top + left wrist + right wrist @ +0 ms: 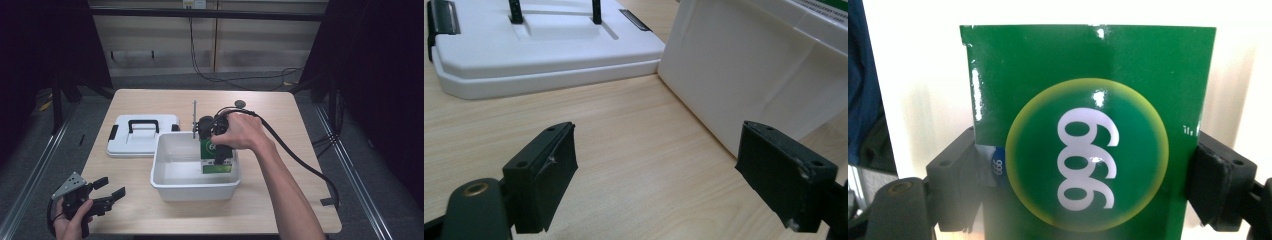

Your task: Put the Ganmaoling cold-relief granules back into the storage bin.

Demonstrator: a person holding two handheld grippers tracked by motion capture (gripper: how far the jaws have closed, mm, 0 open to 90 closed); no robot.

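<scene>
Nearest, the left tool (102, 195) rests at the counter (260, 210) edge, jaws apart and holding nothing. Beyond it, the right tool (219, 159) is clamped on a green box (1088, 125) marked 999, held inside the white tub (165, 186). Likely it is being placed: lower it straight and clear of the walls, then let go. Farther left lies the white lid (142, 136).

The box (1088, 130) is coloured glossy green and is marked with a yellow-edged green circle and white numerals. The tub (195, 172) and the lid (141, 135) are white; the lid handle (143, 123) and latches are black. The table (270, 107) is finished in pale wood grain.
</scene>
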